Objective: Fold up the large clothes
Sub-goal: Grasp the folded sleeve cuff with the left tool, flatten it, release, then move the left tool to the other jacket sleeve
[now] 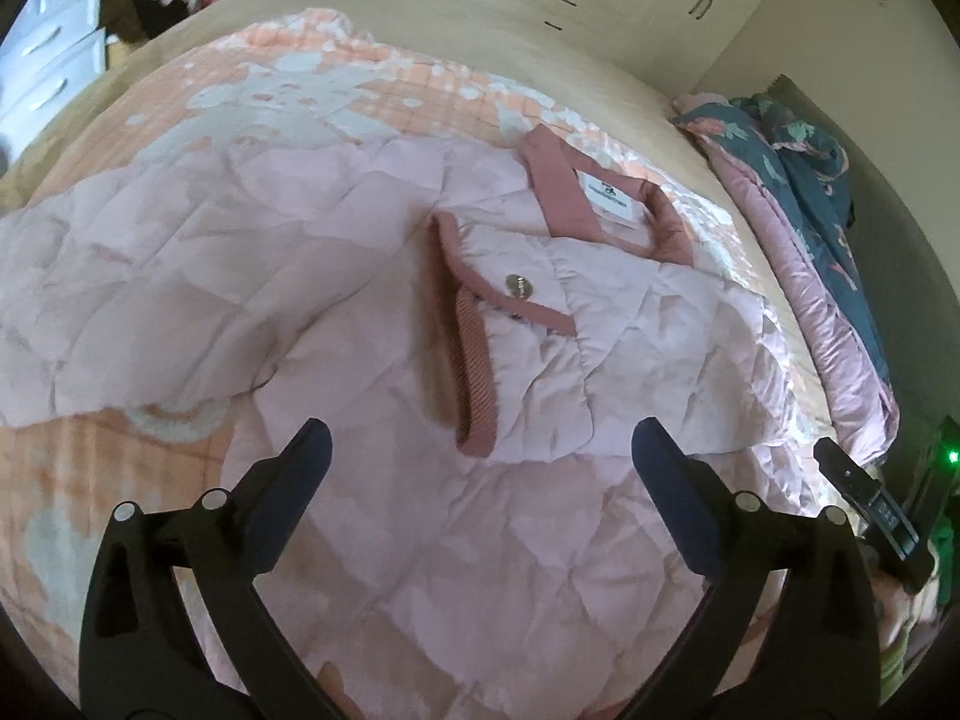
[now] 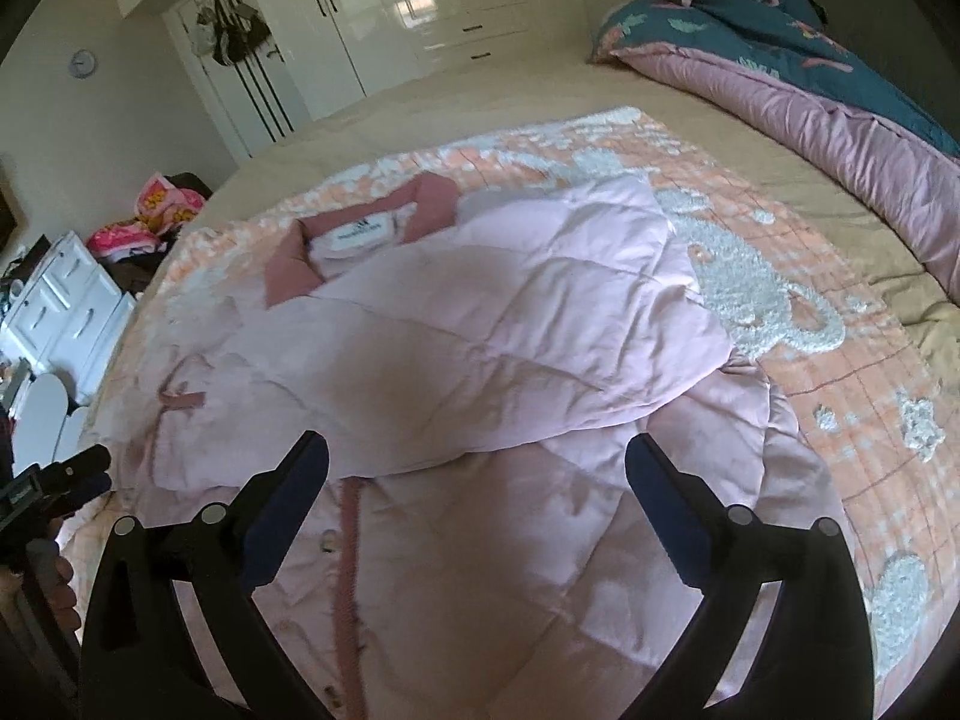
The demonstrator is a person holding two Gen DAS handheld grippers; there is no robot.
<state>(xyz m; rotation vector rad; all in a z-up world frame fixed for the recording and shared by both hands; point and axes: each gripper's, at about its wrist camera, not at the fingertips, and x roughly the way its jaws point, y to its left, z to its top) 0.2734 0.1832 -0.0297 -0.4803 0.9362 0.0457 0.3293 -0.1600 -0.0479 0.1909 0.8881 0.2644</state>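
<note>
A pale pink quilted jacket (image 1: 372, 276) with a darker pink collar (image 1: 564, 192) lies spread on the bed. One sleeve, with its ribbed cuff (image 1: 474, 372), is folded across the chest. In the right wrist view the jacket (image 2: 480, 324) has a sleeve or side panel folded over its front, with the collar (image 2: 300, 264) at the far left. My left gripper (image 1: 480, 450) hovers open and empty above the jacket's lower front. My right gripper (image 2: 477, 462) hovers open and empty above the folded panel's near edge. Each gripper shows at the edge of the other's view.
The jacket rests on an orange and white patterned blanket (image 2: 840, 396) over a beige bed. A rolled teal and pink duvet (image 2: 810, 84) lies along the bed's far side. White drawers (image 2: 66, 306) and wardrobes (image 2: 384, 6) stand beyond the bed.
</note>
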